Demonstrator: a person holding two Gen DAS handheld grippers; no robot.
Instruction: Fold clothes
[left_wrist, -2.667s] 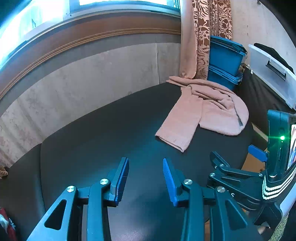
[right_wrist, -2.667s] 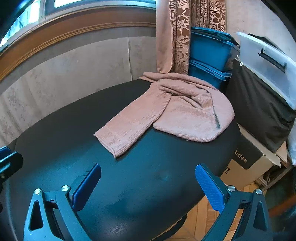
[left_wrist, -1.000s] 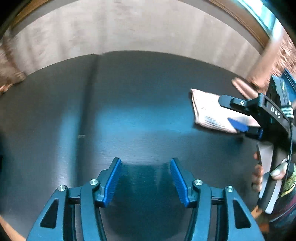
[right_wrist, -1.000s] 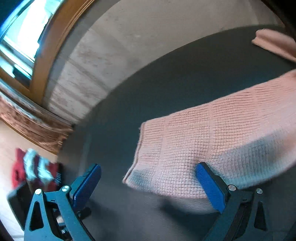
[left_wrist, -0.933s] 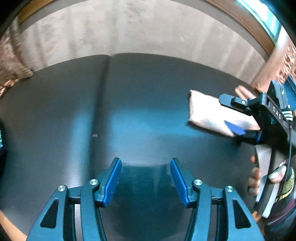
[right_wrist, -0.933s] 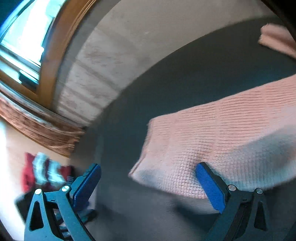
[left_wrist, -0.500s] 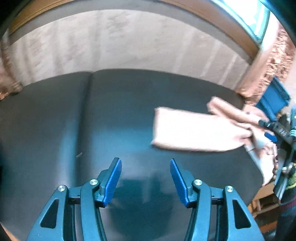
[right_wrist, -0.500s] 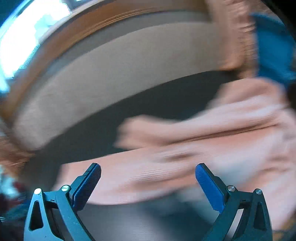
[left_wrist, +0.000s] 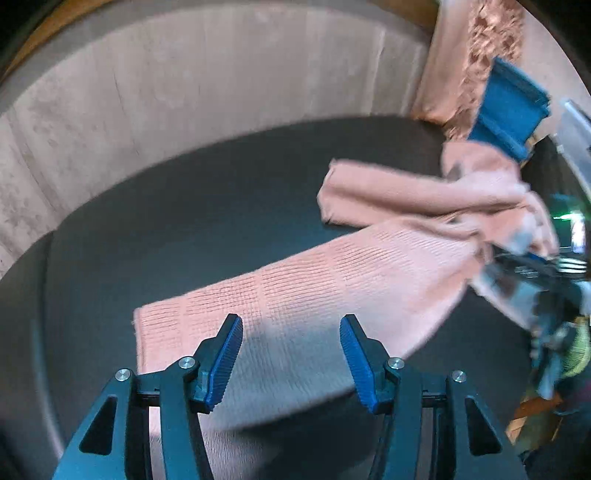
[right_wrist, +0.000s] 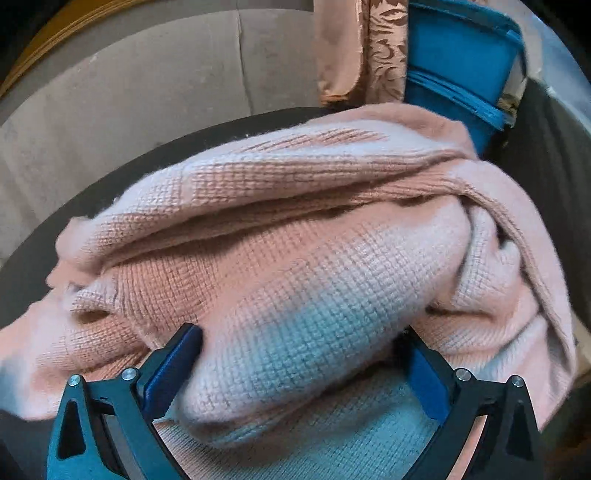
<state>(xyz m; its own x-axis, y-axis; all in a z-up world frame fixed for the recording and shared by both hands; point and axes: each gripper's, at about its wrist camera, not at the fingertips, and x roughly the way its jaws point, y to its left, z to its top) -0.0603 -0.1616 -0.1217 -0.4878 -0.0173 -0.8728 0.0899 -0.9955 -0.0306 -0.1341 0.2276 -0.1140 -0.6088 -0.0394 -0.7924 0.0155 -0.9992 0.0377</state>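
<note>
The left hand-held gripper (left_wrist: 291, 354) points forward and slightly down, its two blue fingers (left_wrist: 225, 358) spread well apart with nothing between them. The right hand-held gripper (right_wrist: 299, 373) is also spread wide, blue fingers (right_wrist: 173, 365) on either side of a bunched fold without pinching it. In the left view it appears blurred at the right.

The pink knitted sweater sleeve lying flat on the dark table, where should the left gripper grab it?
Grip the flat cuff end of the pink knitted sweater, near its end edge at the sleeve's left. The sleeve lies stretched flat on the dark round table with that edge free, so the open left gripper, poised over it, could likely come from above and pinch one corner.
</note>
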